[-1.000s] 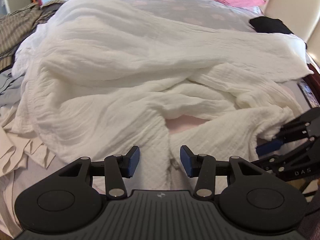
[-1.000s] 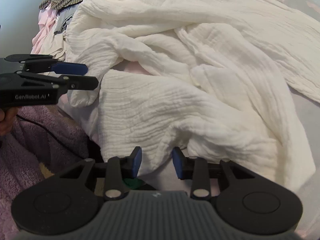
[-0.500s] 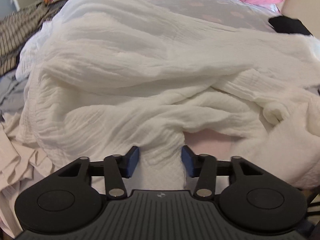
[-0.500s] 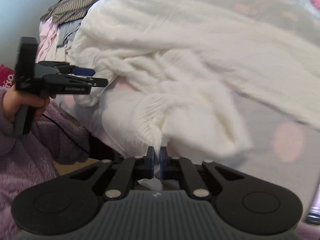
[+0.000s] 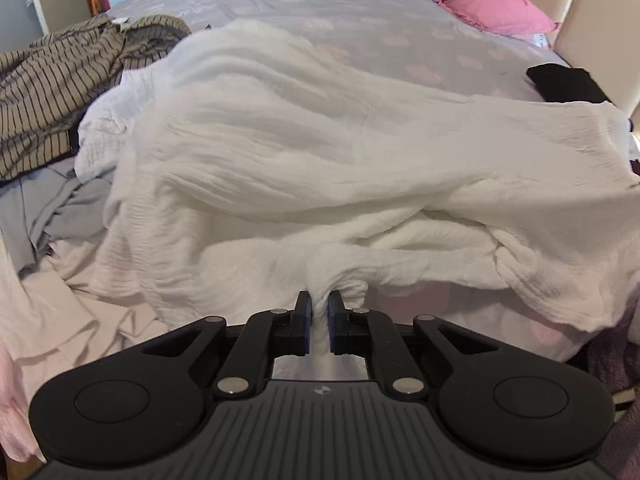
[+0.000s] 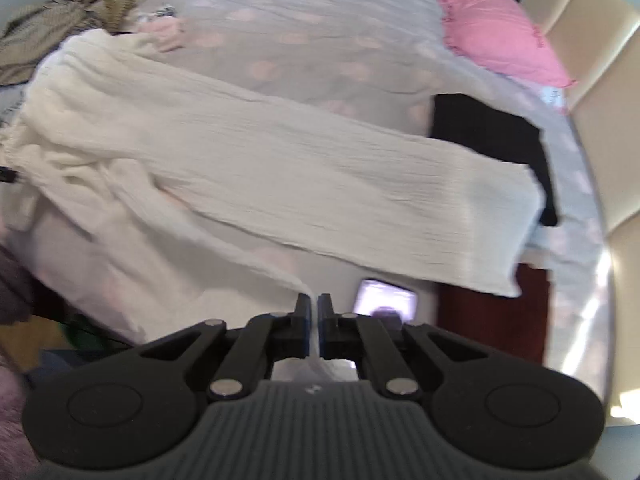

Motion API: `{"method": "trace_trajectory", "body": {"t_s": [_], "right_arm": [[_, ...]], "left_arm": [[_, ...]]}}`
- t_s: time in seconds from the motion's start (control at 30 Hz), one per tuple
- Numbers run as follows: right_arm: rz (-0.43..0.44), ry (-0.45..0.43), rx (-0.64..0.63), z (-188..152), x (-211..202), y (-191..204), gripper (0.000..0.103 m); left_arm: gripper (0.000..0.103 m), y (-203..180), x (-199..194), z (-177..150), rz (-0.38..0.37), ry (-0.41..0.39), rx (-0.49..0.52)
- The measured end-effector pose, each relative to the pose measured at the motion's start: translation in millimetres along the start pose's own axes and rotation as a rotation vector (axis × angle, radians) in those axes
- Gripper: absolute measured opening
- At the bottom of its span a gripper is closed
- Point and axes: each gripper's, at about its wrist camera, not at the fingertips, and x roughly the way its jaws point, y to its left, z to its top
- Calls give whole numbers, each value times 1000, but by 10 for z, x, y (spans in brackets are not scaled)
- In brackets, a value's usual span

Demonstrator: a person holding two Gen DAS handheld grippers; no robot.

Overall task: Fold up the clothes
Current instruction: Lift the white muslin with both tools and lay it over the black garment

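Currently, step: spreading the white garment (image 5: 320, 152) across the bed (image 5: 320, 12).
Left hand-held gripper (image 5: 319, 306): just closed, pinching its near edge.
Right hand-held gripper (image 6: 314, 305): clamped on another edge.
Next: pull both edges apart, flat.

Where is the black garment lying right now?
In the right wrist view the black garment lies on the bed's right side, just past the far end of the white garment and nearer than the pink pillow.
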Motion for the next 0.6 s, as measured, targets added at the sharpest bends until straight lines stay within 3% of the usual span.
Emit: {"method": "trace_trajectory", "body": {"t_s": [0.3, 0.47, 0.6], "right_arm": [[-213, 127, 11, 3, 282, -802, 3], [-404, 152, -29, 89, 586, -1120, 0], [-310, 139, -7, 110, 753, -1157, 0]], "left_arm": [[6, 223, -458, -55, 150, 62, 152], [6, 314, -516, -102, 149, 75, 146], [6, 293, -491, -90, 147, 62, 150]]}}
